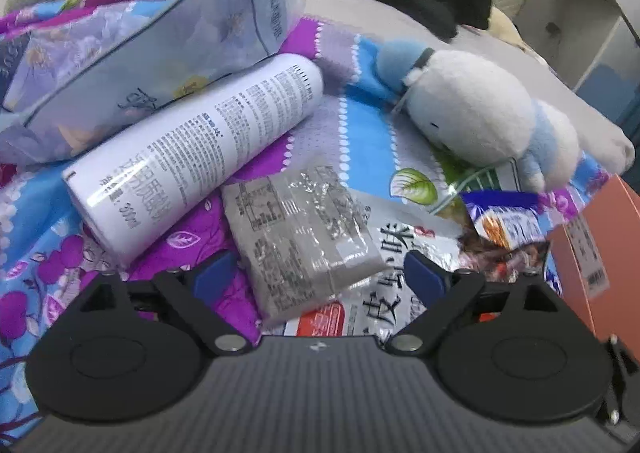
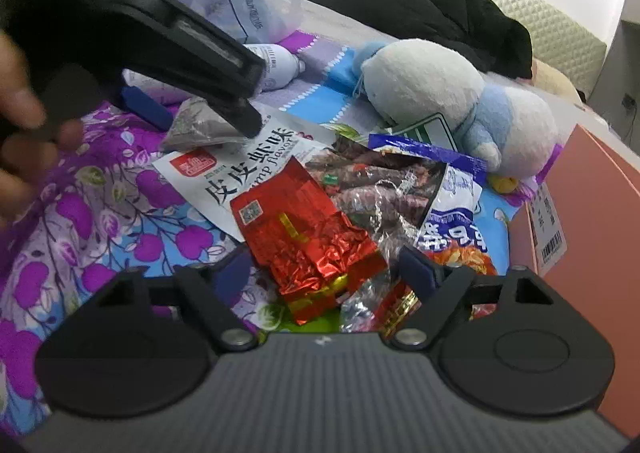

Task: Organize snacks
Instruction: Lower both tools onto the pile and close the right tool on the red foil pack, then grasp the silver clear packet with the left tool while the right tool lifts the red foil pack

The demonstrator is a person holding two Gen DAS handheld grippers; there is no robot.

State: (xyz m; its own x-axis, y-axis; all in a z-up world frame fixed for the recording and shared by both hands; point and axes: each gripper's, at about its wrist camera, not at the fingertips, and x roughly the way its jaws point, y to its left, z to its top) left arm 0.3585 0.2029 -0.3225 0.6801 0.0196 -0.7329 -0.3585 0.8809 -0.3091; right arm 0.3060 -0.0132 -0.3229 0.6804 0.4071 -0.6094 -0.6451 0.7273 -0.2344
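Over flowered bedspread (image 1: 48, 213), our left claw (image 1: 320, 273) open astride grey vacuum-packed brick packet (image 1: 300, 237); right claw (image 2: 324, 273) open around crinkled red foil packet (image 2: 308, 237). We'd close squarely mid-packet, lift slow.

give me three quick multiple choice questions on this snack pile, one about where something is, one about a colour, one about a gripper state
1. Where does the grey vacuum-packed block lie?
A. between the open fingers of the left gripper
B. on top of the plush toy
C. inside the orange box

2. What colour is the crinkled foil packet nearest the right gripper?
A. green
B. red
C. black

3. How does the right gripper stand?
A. shut on the white bottle
B. shut on nothing
C. open, holding nothing

Answers:
1. A, the block sits between the two blue pads in the left wrist view.
2. B, its foil is shiny red with gold at the base.
3. C, its fingers stand wide apart either side of the packet.
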